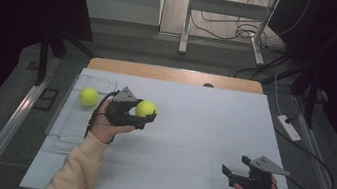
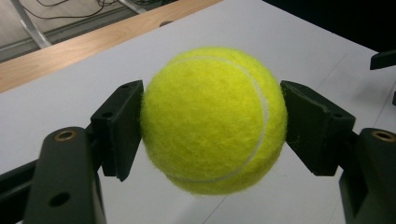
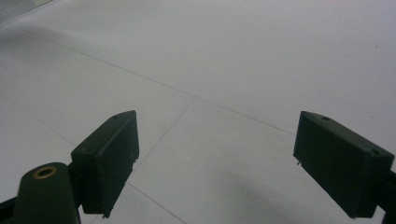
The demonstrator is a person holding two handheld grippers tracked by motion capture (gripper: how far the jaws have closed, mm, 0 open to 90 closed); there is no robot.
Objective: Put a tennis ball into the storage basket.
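The left claw (image 1: 145, 117) held a fuzzy yellow-green tennis ball (image 2: 214, 119) across its middle, lifted over the white table (image 1: 191, 128) beside a clear plastic tray (image 1: 58, 123). Light and springy, its felt probably gripped well. The right claw (image 1: 233, 172) stood wide, empty.

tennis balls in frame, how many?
2. One tennis ball clamped in the left tool above the table; the other ball sits in the clear tray at left.
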